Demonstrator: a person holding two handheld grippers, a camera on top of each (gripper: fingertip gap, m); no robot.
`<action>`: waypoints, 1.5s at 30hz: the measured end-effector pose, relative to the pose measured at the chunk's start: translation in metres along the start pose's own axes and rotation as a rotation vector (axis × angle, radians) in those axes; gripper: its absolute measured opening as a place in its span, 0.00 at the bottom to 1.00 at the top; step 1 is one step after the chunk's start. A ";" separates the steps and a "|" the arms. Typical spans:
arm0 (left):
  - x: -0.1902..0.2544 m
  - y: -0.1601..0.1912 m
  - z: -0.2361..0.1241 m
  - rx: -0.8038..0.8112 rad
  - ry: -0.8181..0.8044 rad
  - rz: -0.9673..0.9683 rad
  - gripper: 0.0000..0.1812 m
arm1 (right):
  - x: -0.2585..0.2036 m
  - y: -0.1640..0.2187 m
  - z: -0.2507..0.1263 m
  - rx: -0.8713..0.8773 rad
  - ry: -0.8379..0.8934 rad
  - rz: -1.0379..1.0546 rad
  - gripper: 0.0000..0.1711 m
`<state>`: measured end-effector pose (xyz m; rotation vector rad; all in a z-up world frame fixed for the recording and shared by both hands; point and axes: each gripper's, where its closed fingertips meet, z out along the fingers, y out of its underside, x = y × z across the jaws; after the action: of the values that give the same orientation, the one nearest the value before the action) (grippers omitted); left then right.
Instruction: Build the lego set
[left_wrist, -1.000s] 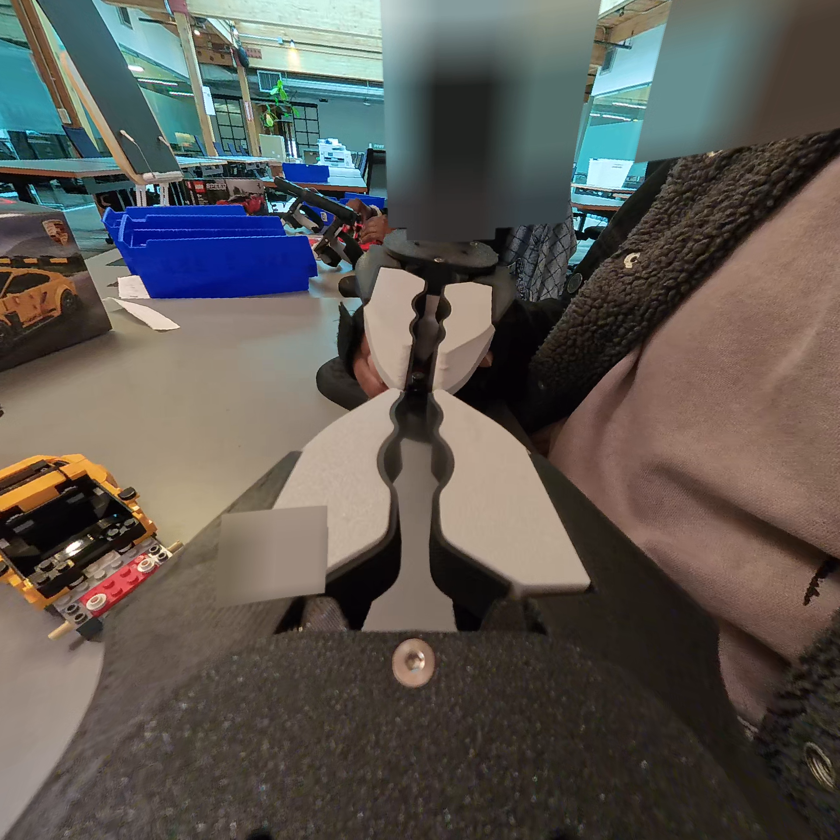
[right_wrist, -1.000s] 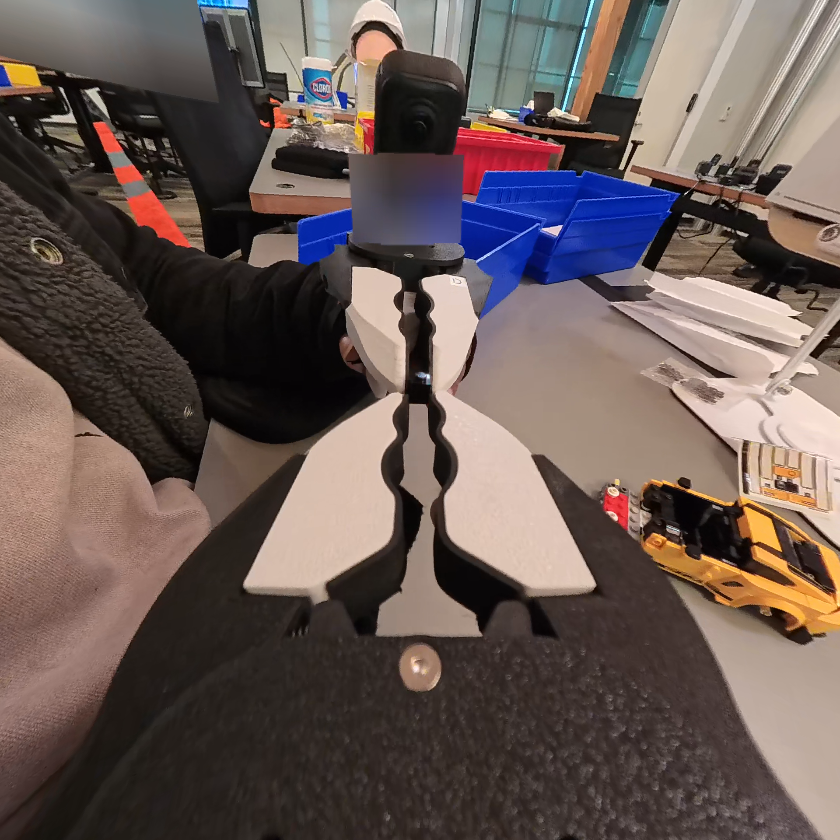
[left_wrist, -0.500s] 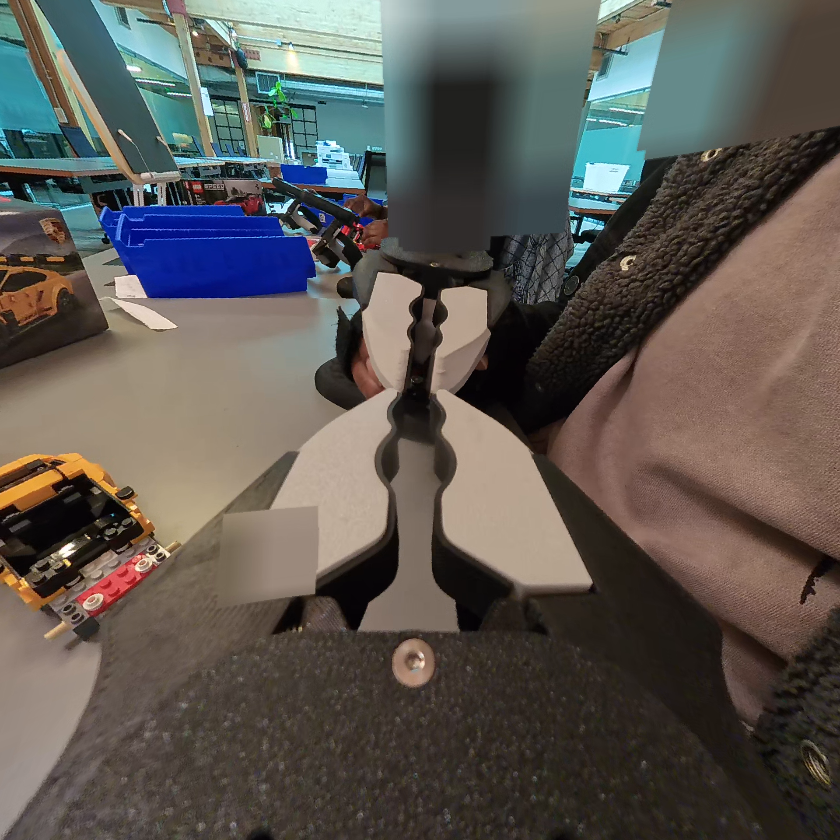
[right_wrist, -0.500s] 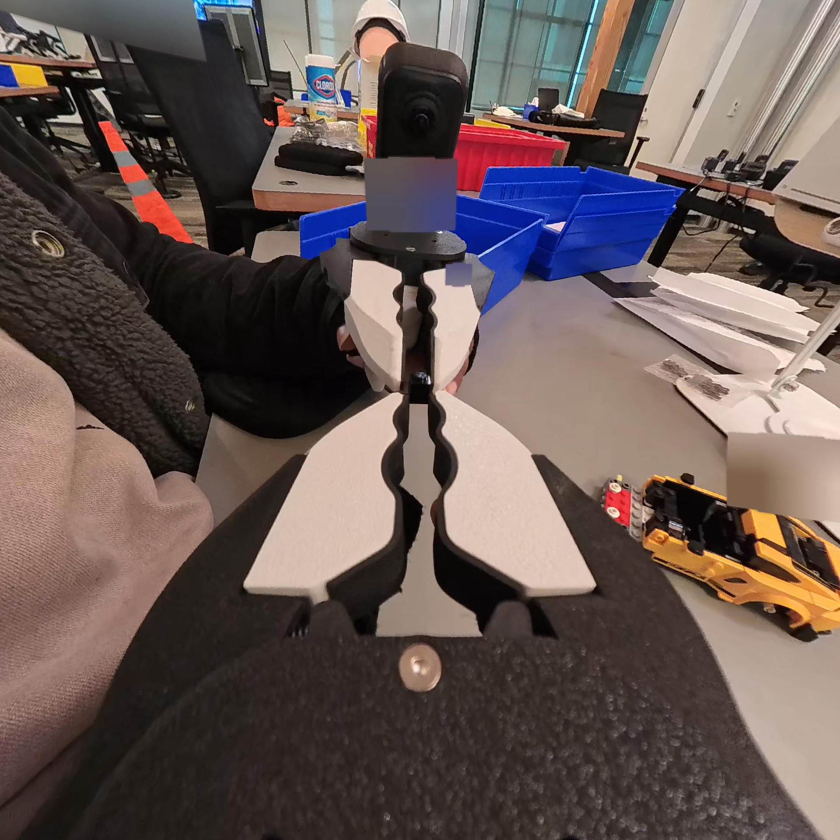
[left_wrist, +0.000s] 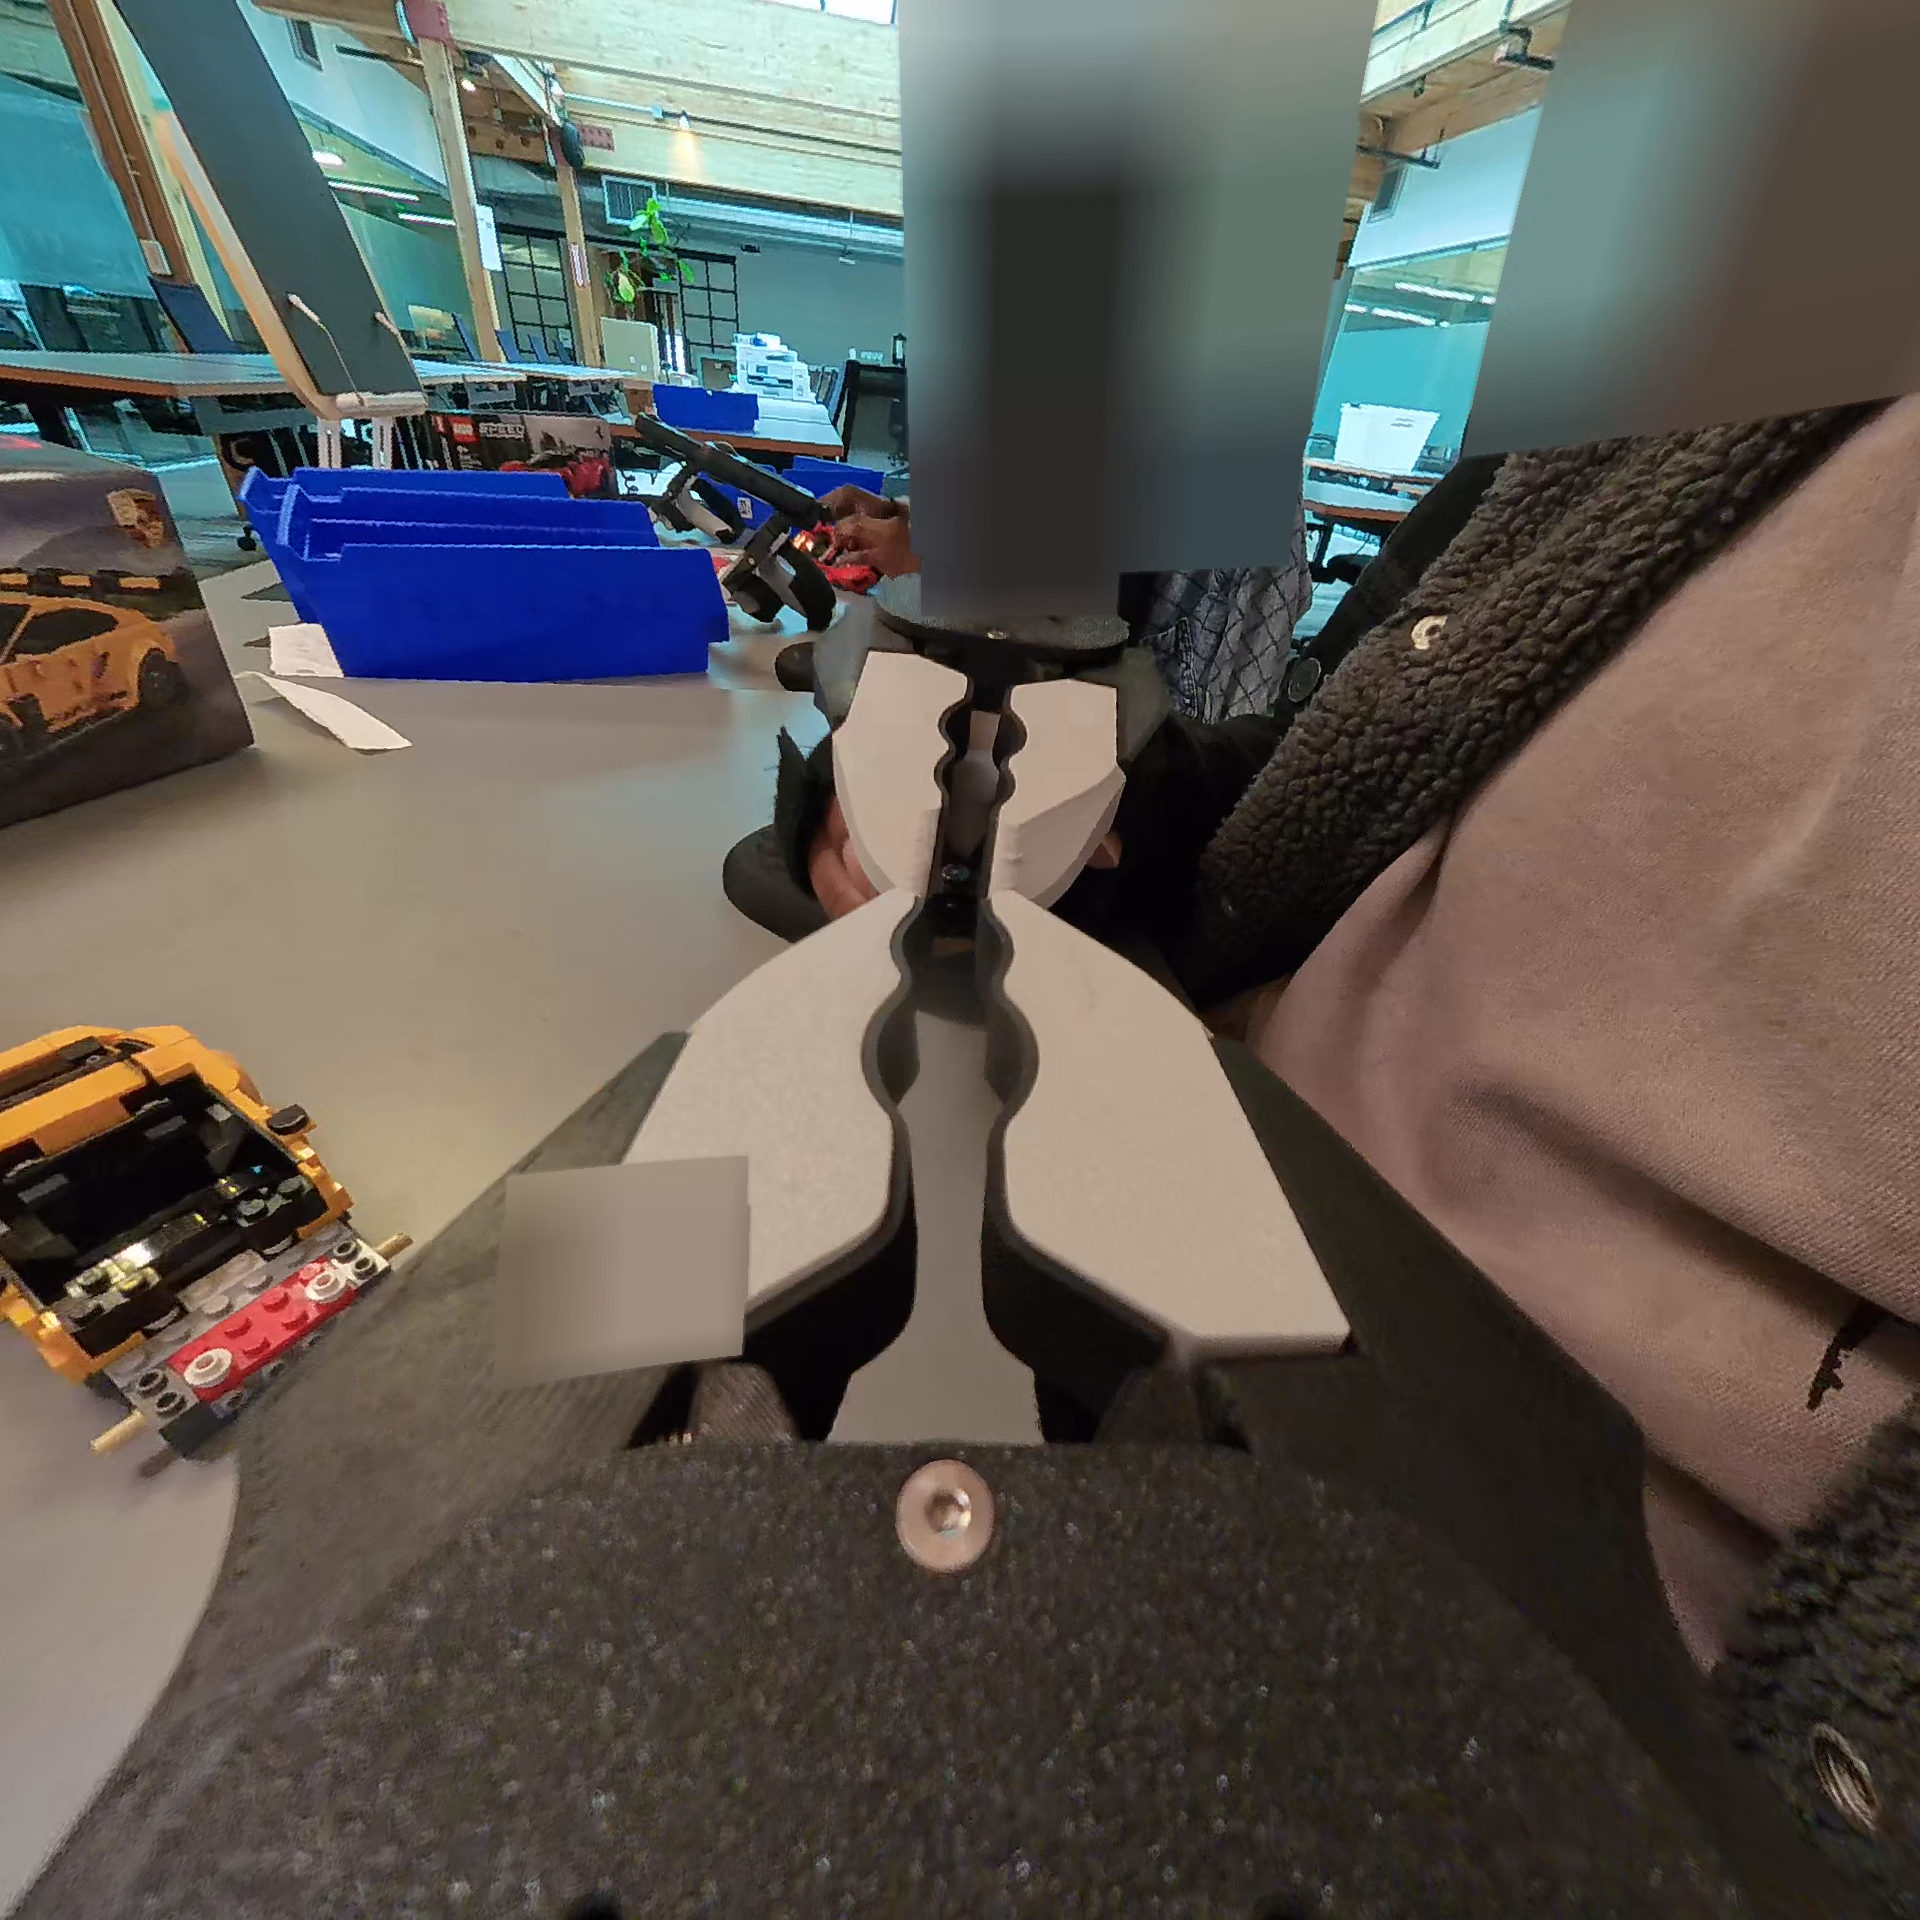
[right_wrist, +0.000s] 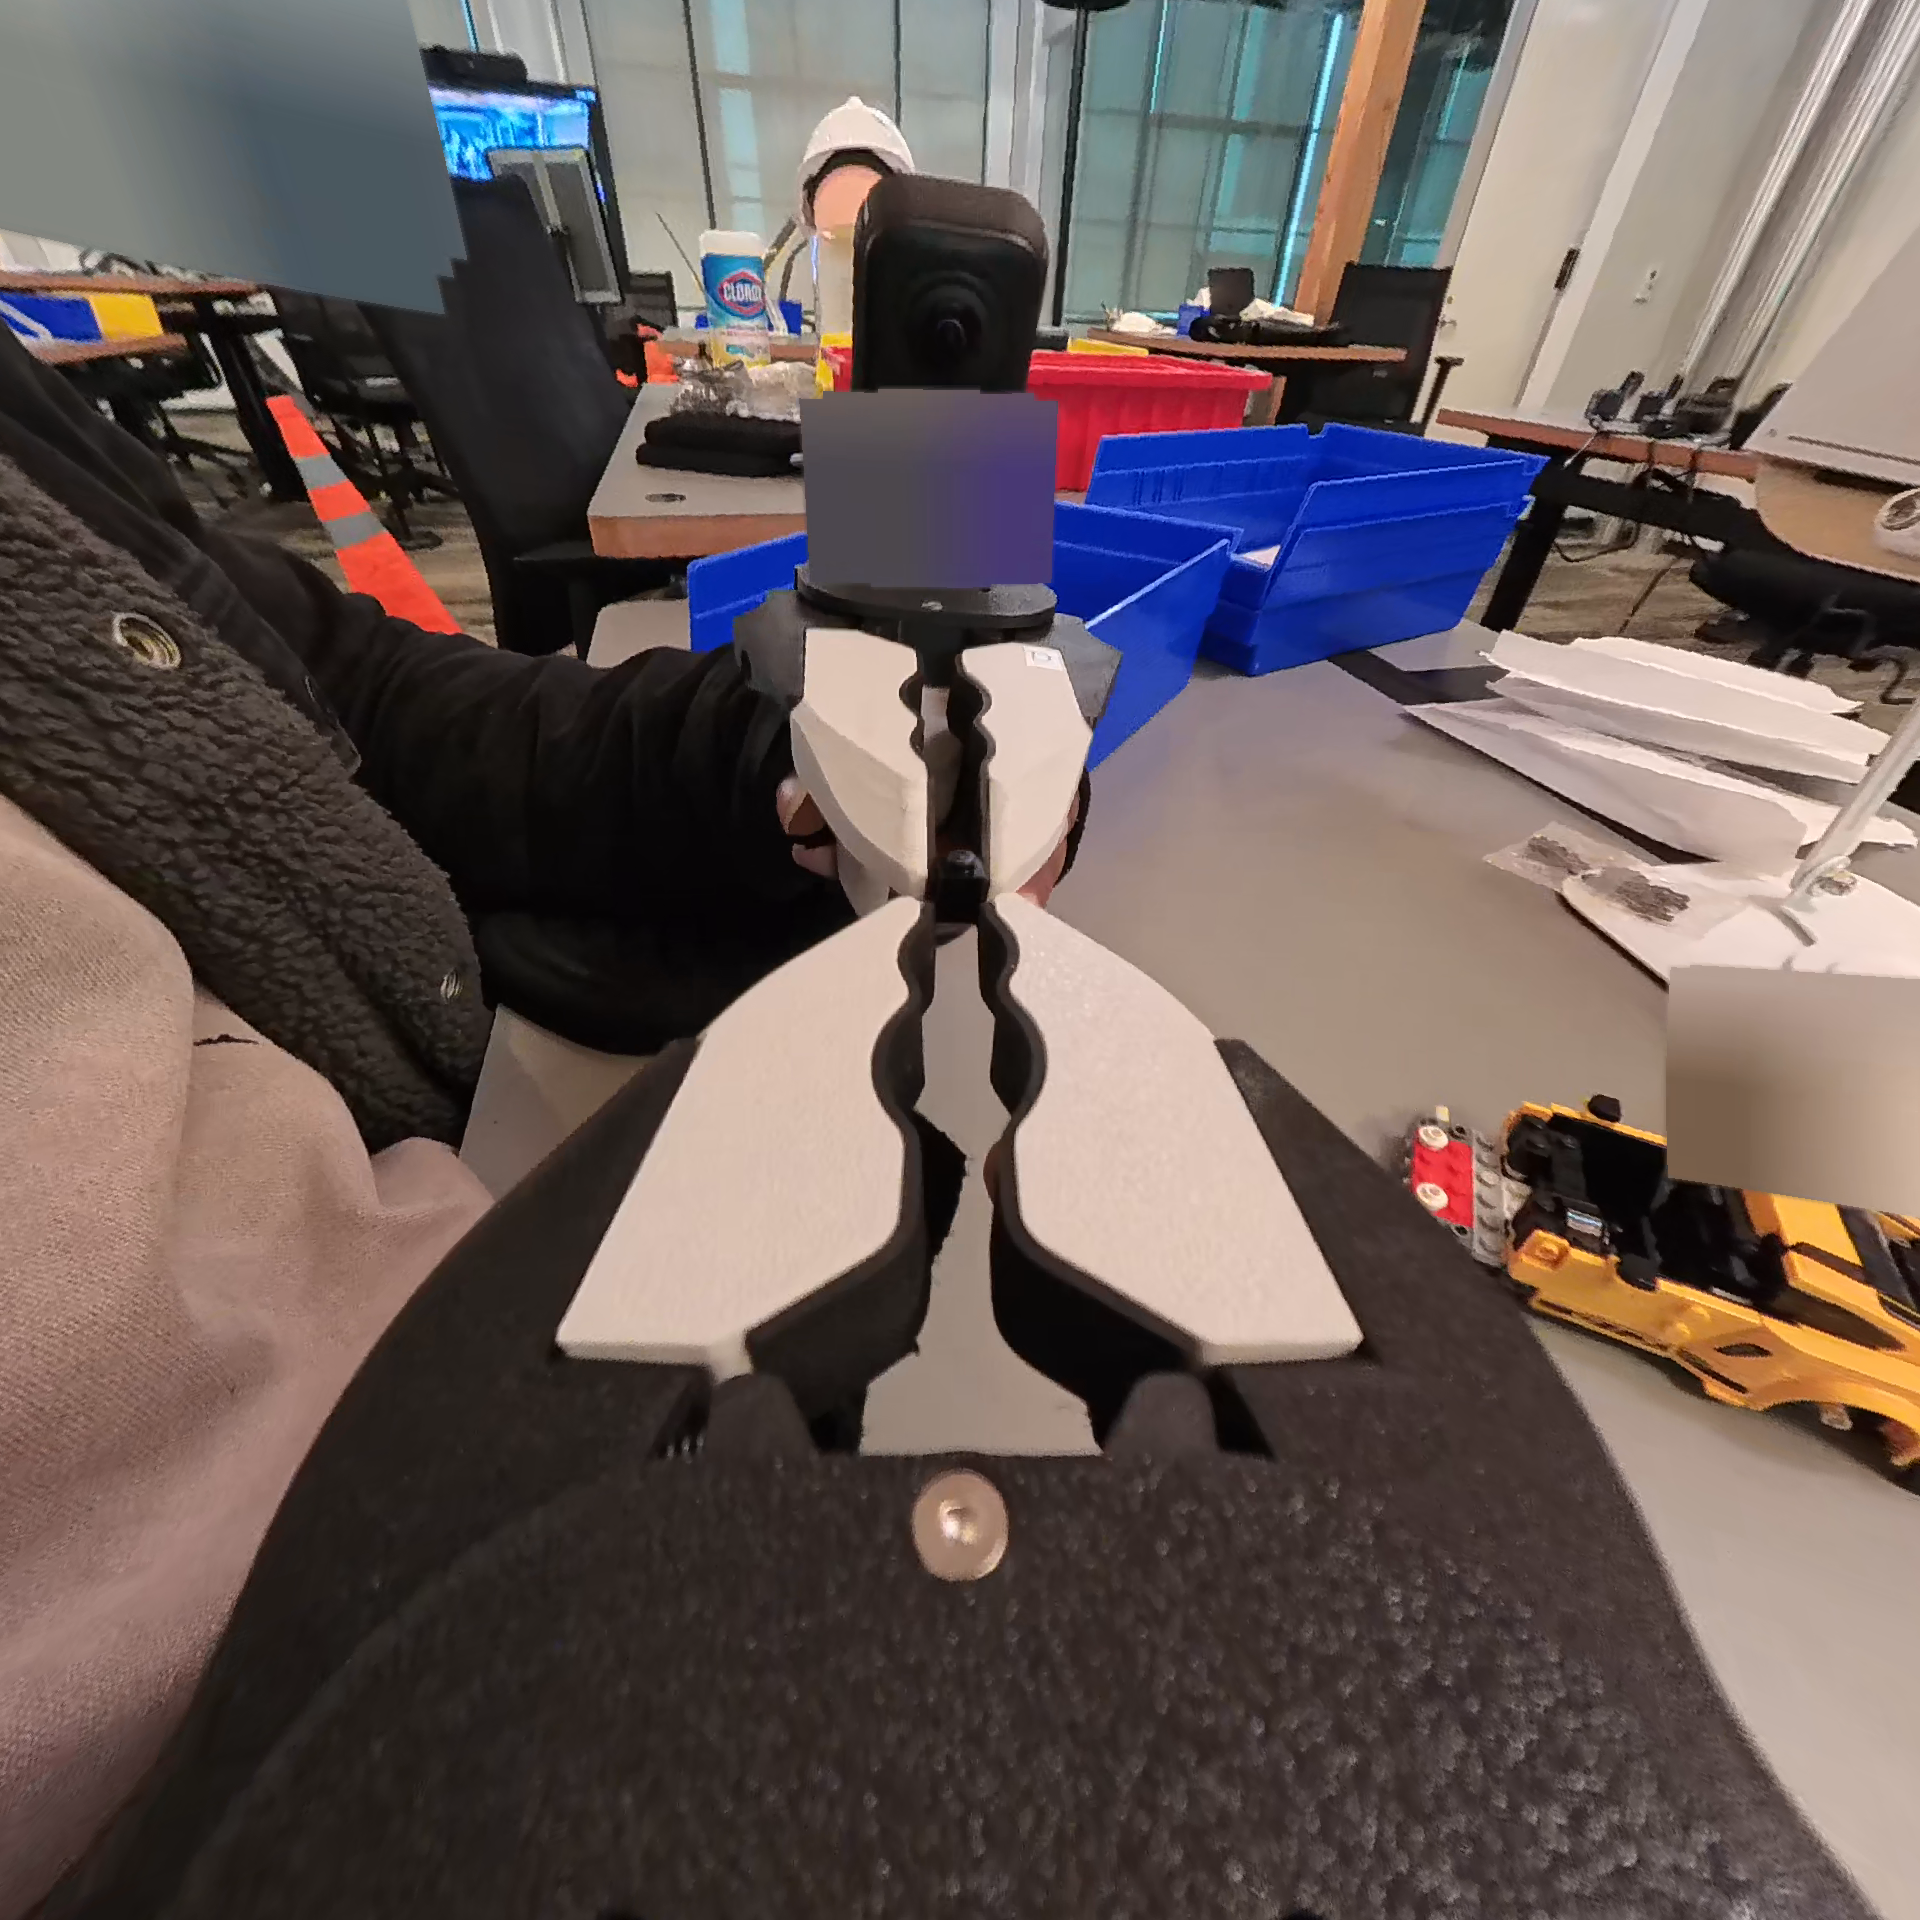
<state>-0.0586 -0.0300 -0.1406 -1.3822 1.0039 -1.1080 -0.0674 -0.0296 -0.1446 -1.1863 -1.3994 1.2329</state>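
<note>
My two grippers meet tip to tip above the near edge of the grey table (left_wrist: 468, 935). The left gripper (left_wrist: 951, 914) is shut, and so is the right gripper (right_wrist: 956, 914). A small black lego piece (right_wrist: 963, 871) is pinched where the tips meet; it also shows in the left wrist view (left_wrist: 958, 878). I cannot tell how much of it each gripper holds. The partly built yellow lego car (left_wrist: 145, 1174), with an open black interior and a red and grey rear plate, lies on the table untouched. It also shows in the right wrist view (right_wrist: 1662, 1278).
The person's torso in a black fleece jacket (left_wrist: 1558, 935) is close behind the grippers. Blue bins (left_wrist: 499, 592) (right_wrist: 1299, 540) stand at the table's far side. The lego box (left_wrist: 94, 623) is at the left. White paper bags (right_wrist: 1662, 748) and small parts bags lie at the right. Left and right tips are no more than a few centimetres apart. Left tips and right tips are each some 20 cm from the partly built yellow lego car (left_wrist: 145, 1174). My right wrist view (right_wrist: 1679, 1230) looks at it from another angle.
Both grippers stay tip to tip on the black piece. They have shifted only slightly and sit a little closer together.
</note>
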 end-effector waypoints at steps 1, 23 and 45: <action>-0.001 -0.002 0.000 0.011 -0.004 -0.002 0.04 | 0.001 -0.002 0.000 0.016 0.004 0.011 0.04; -0.025 0.007 -0.008 -0.058 -0.121 -0.059 0.04 | 0.022 0.007 -0.005 -0.109 0.070 -0.046 0.09; -0.069 0.059 -0.021 -0.290 -0.297 -0.294 0.04 | 0.091 0.113 0.002 -0.752 -0.109 0.115 0.07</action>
<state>-0.0941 0.0266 -0.2050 -1.9141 0.7811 -0.9510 -0.0715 0.0647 -0.2546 -1.7339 -1.9881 0.8614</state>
